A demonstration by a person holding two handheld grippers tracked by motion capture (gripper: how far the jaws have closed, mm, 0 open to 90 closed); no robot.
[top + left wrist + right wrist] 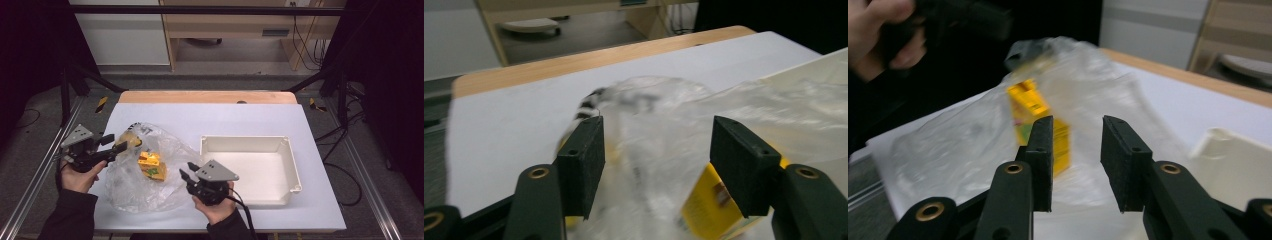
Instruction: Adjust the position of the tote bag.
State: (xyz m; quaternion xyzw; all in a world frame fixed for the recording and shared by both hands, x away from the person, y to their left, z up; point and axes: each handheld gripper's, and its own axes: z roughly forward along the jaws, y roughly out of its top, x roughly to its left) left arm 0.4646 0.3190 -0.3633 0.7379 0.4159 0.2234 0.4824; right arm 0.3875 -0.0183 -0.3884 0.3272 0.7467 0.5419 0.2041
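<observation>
My left tongs (114, 143) hang at the left edge of the white-topped desk (210, 117), jaws standing wide. In the left gripper view the crinkled clear plastic bag (659, 130) lies between and beyond the two black pads (585, 165), but neither pad presses on it. The bag (145, 170) sprawls over the left half of the desk, just right of those tongs. Inside it sits a yellow carton with green print (152, 166), roughly in the bag's middle, and a second yellowish packet (131, 138) lies in its upper left part, close to my left tongs' tips.

My right tongs (188, 172) come next, held at the bag's right edge near the front of the desk. Their jaws are parted to a narrower gap with nothing gripped; in the right gripper view the carton (1035, 117) shows behind the left pad, blurred through the plastic.

Furthest right stands a shallow white rectangular plastic tray (292, 165), just beside my right hand (216, 207).
</observation>
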